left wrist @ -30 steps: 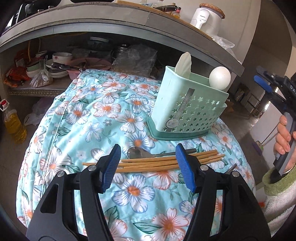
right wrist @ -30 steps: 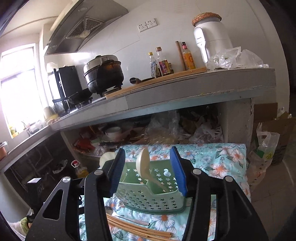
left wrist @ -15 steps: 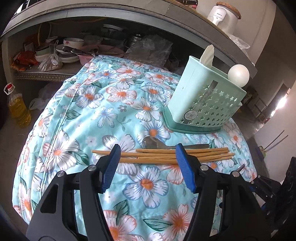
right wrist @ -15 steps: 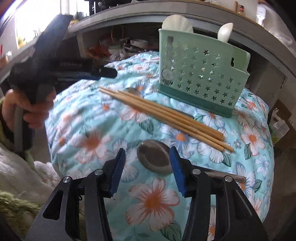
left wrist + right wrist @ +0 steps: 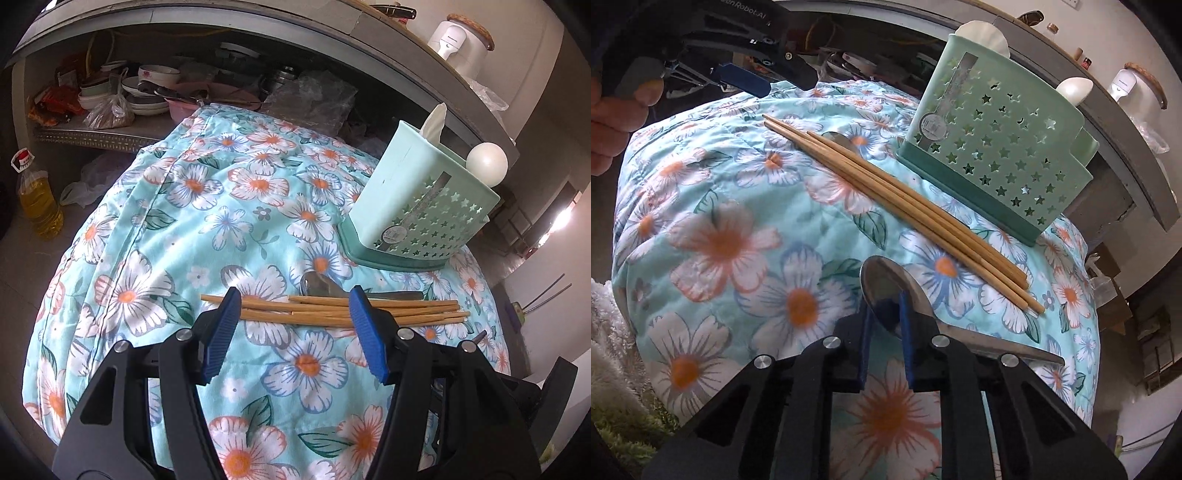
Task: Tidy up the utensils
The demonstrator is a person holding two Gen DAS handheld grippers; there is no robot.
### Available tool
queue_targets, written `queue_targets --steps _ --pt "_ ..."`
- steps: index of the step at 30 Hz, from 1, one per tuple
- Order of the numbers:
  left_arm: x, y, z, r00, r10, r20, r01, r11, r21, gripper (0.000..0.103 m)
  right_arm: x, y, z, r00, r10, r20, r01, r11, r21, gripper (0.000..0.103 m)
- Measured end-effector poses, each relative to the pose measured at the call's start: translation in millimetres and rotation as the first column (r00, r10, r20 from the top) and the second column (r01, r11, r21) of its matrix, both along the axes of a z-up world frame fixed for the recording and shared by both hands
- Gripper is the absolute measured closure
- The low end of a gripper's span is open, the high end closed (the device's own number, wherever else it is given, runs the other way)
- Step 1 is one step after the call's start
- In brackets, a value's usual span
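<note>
A mint green utensil holder (image 5: 424,206) with star holes stands on the floral cloth (image 5: 166,229), with two white utensils (image 5: 485,164) in it; it also shows in the right wrist view (image 5: 997,155). Several wooden chopsticks (image 5: 332,308) lie in front of it, with a metal spoon (image 5: 321,286) behind them. My left gripper (image 5: 295,325) is open, just short of the chopsticks. My right gripper (image 5: 884,317) is shut on a second metal spoon (image 5: 886,284) at its bowl, near the chopsticks (image 5: 886,184).
A shelf (image 5: 92,133) under the counter holds bowls, plates and bags. An oil bottle (image 5: 37,203) stands on the floor at left. A white appliance (image 5: 461,37) sits on the counter. The cloth's edge drops off at the right (image 5: 1089,332). The left gripper shows in the right view (image 5: 738,79).
My right gripper swung down from facing the counter to the cloth and closed on the spoon's bowl. My left gripper drew back slightly and stayed open.
</note>
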State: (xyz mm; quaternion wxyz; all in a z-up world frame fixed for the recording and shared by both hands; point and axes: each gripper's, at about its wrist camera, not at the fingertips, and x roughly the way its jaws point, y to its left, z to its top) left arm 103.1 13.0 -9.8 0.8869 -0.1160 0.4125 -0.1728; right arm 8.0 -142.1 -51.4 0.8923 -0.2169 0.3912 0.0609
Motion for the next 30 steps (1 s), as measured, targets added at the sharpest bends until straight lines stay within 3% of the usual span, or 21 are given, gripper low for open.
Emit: queue_targets --steps 7,12,17,25,30 --pt "31.2 -8.9 -15.3 0.999 -0.015 -0.035 0.016 1.000 0.024 0.068 -0.9 -2.9 2.1 0.999 -0.038 0.008 0.037 0.998 0.050 0.089" --pt "51.3 -17.7 -42.2 0.994 0.003 -0.111 0.014 0.989 0.146 0.085 0.0 -5.0 2.7 0.999 -0.043 0.006 0.042 0.997 0.072 0.088" --pt "40.8 -20.9 -40.1 0.989 -0.052 -0.137 0.080 0.975 0.209 0.086 1.5 -7.8 2.2 0.999 -0.045 0.005 0.045 0.995 0.084 0.088" --pt "23.4 -19.8 -36.3 0.959 -0.165 -0.230 0.209 0.960 0.187 0.087 2.7 -8.2 1.8 0.999 -0.048 0.004 0.048 0.994 0.095 0.088" --pt "27.8 -11.7 -24.4 0.971 -0.133 -0.198 0.165 0.974 0.153 0.087 2.9 -8.1 1.7 0.999 -0.051 0.005 0.050 0.994 0.097 0.087"
